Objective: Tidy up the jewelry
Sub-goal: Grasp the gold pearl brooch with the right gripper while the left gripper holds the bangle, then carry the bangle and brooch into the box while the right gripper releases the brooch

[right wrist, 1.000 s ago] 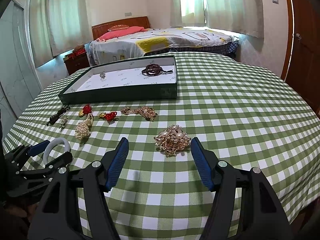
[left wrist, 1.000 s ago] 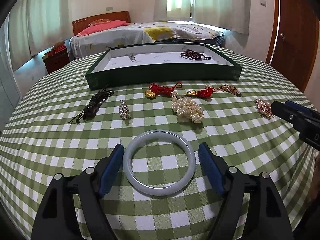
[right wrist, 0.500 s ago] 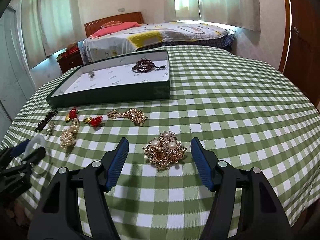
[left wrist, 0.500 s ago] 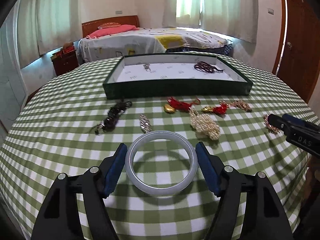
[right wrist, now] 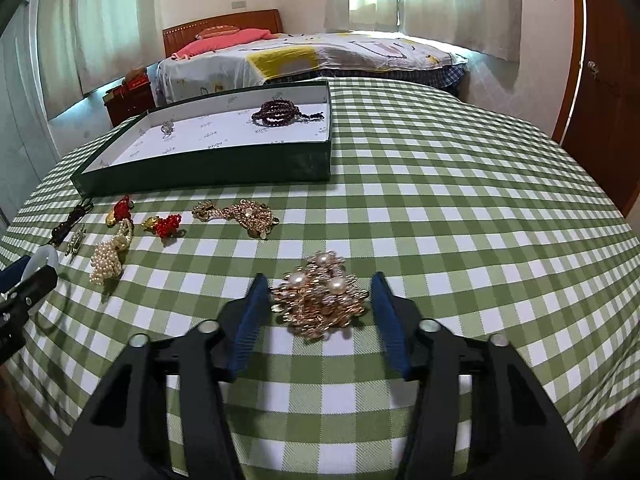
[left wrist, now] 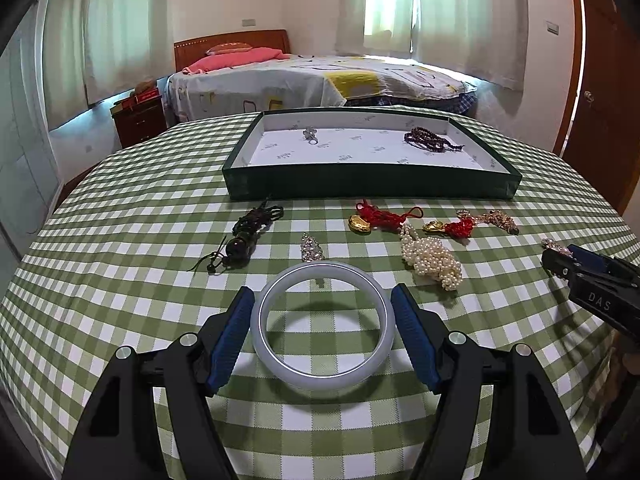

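Left wrist view: the left gripper (left wrist: 322,330) clamps the pale bangle (left wrist: 322,326) between its blue pads, seemingly raised a little off the cloth, to judge by its shadow. At 12 o'clock stands the tray (left wrist: 372,182), holding only a small silver piece (left wrist: 311,135) and dark beads (left wrist: 430,141). Left out on the table (left wrist: 120,240): a black cord (left wrist: 244,236), a crystal clip (left wrist: 311,247), two red-tasselled charms (left wrist: 378,218), pearls (left wrist: 431,258).

Right wrist view: the right gripper (right wrist: 318,310) stands released, its jaws either side of a gold-and-pearl brooch (right wrist: 320,296) without touching it. A gold chain (right wrist: 244,216) lies at 11 o'clock.

By my count two pieces are stowed, eight remain.
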`<state>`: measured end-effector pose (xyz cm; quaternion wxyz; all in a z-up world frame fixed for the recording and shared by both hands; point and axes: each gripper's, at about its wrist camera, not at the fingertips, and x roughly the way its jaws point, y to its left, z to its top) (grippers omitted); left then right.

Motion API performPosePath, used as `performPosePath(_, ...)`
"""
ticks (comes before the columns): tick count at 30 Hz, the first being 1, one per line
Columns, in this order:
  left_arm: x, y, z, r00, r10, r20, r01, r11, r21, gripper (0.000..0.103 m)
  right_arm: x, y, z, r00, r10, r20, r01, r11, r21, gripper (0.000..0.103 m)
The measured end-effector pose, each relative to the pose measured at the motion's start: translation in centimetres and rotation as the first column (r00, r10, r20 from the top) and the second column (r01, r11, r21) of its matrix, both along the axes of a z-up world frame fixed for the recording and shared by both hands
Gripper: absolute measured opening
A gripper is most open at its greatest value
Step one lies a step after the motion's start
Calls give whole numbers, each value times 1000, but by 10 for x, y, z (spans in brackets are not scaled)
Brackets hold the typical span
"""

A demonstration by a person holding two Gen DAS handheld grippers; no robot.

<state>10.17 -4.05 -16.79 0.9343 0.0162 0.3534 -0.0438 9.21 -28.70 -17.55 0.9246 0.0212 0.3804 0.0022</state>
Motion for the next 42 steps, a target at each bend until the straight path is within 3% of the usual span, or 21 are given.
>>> performPosePath(25,-2,5,12,999,16,38,-16,1000,9,68,-16,6,22,996,25,87,-24,1000,-6,48)
performPosePath(42,11,1,50,994,8,108,-7,1000,-6,68,-8,18,75,976,64,207,-72,997,29,48)
